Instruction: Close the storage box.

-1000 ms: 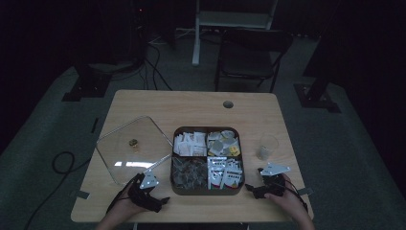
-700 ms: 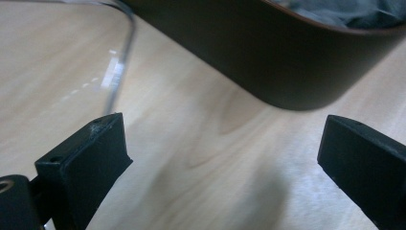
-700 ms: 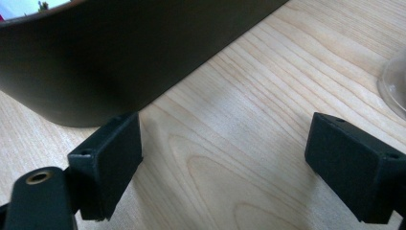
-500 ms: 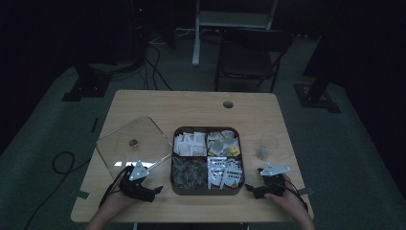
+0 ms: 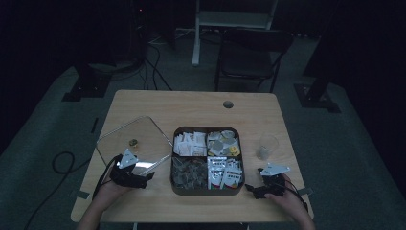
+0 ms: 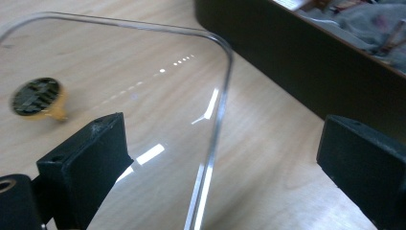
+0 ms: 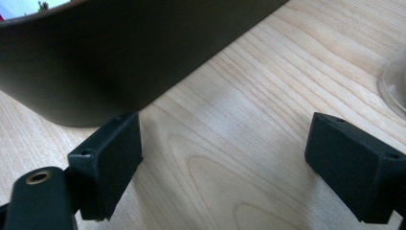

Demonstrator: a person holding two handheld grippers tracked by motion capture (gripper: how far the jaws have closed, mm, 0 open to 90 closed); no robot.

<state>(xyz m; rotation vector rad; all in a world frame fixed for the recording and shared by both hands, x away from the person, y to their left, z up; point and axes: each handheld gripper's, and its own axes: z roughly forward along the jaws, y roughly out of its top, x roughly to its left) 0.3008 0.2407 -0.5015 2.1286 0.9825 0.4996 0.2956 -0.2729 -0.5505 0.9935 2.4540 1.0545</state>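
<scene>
A clear lid (image 5: 134, 143) with a small gold knob (image 5: 133, 142) lies flat on the wooden table (image 5: 191, 105), just left of the dark four-compartment box (image 5: 207, 160), its near rounded corner (image 6: 218, 45) lying between the spread jaws of the left gripper (image 5: 143, 178), which grips nothing. The lid's edge (image 6: 210, 143) runs up the gap in the left gripper view (nearer the left-hand jaw). The right gripper (image 5: 253, 188) rests wide open on bare wood by the box's near right corner, an empty glass (image 5: 266, 146) beyond.
</scene>
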